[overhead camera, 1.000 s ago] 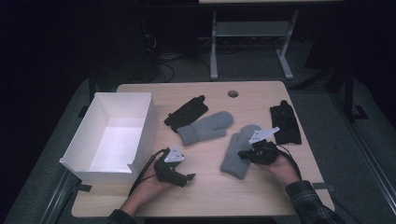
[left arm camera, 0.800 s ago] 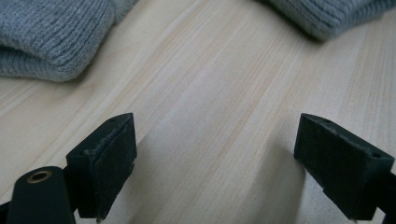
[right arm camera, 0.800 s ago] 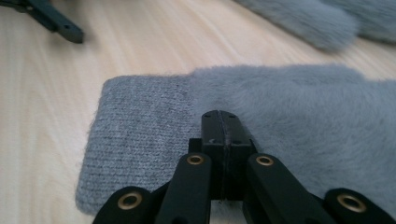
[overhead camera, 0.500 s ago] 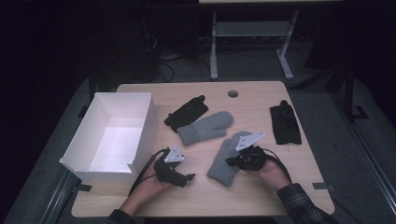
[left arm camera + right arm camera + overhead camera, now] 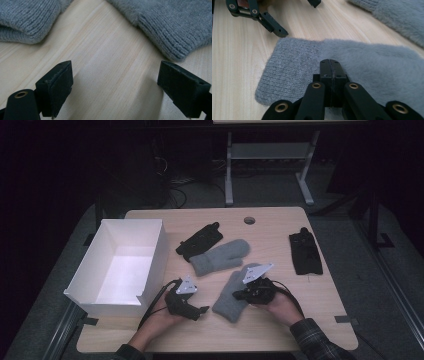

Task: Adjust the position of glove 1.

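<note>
Table [image 5: 280, 222] of pale wood carries a white box [image 5: 125, 265] at its left edge, two black gloves and two grey mittens. One grey mitten [image 5: 231, 292] lies near the front edge, between the hands. Right gripper [image 5: 239, 296] rests on top of this mitten, jaws pressed together with no fabric visibly pinched between them. Left gripper [image 5: 202, 310] sits low over bare wood just beside the mitten's cuff, jaws wide apart and empty.

The left hand-held gripper [image 5: 200, 310] sits low with its jaws wide apart; the right hand-held gripper [image 5: 239, 296] has its jaws pressed together.
</note>
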### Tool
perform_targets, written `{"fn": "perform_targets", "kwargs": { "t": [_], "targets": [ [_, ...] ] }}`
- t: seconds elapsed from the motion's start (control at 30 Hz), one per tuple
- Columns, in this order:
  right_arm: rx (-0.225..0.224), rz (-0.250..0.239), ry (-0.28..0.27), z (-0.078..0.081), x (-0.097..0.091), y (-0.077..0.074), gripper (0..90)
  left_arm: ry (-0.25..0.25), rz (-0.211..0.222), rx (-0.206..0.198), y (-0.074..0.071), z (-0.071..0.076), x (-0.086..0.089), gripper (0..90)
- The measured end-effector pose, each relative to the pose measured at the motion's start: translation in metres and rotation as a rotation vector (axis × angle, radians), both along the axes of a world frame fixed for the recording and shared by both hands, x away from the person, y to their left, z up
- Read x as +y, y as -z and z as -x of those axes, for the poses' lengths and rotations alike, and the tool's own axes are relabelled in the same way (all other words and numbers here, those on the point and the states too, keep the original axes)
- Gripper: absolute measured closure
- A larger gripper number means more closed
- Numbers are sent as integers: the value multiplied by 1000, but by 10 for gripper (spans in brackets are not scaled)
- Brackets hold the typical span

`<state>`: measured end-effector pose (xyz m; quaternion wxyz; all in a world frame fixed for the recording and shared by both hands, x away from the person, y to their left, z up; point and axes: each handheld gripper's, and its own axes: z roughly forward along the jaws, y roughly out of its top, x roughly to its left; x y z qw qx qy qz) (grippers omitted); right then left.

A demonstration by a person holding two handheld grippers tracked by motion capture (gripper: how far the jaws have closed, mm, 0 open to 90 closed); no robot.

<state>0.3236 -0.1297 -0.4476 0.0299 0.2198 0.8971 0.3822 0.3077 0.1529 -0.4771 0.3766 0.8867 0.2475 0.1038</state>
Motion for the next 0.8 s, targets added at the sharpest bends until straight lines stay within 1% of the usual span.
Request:
{"fn": "perform_targets", "kwargs": {
  "t": [0.07, 0.17, 0.27, 0.33, 0.43, 0.47, 0.5, 0.53, 0.6, 0.8],
  "targets": [
    [6, -13, 15, 1, -5, -2, 900, 0, 0, 0, 0, 0, 0, 124],
    [15, -18, 35, 4, -17, -4, 900, 0, -3, 2, 0, 0, 0, 124],
    [14, -19, 45, 8, -28, -4, 900, -3, 5, -2, 1, 0, 0, 124],
    [20, -20, 51, 14, -33, -4, 900, -1, 3, -1, 0, 0, 0, 124],
    [38, -7, 41, 24, -38, -1, 900, -4, 7, 2, 0, 0, 0, 124],
    [40, -8, 35, 27, -38, 0, 900, 0, 2, 2, 0, 0, 0, 124],
    [47, 1, 31, 31, -38, 2, 900, 2, 1, -2, 0, 0, 0, 124],
    [45, 12, 19, 33, -37, 4, 900, 2, 0, -2, 0, 0, 0, 124],
    [62, 21, -4, 38, -30, 7, 900, 1, 1, -1, 0, 0, 0, 124],
    [55, 28, -39, 35, -14, 10, 900, 0, -1, -3, 0, 0, 0, 124]
  ]
}}
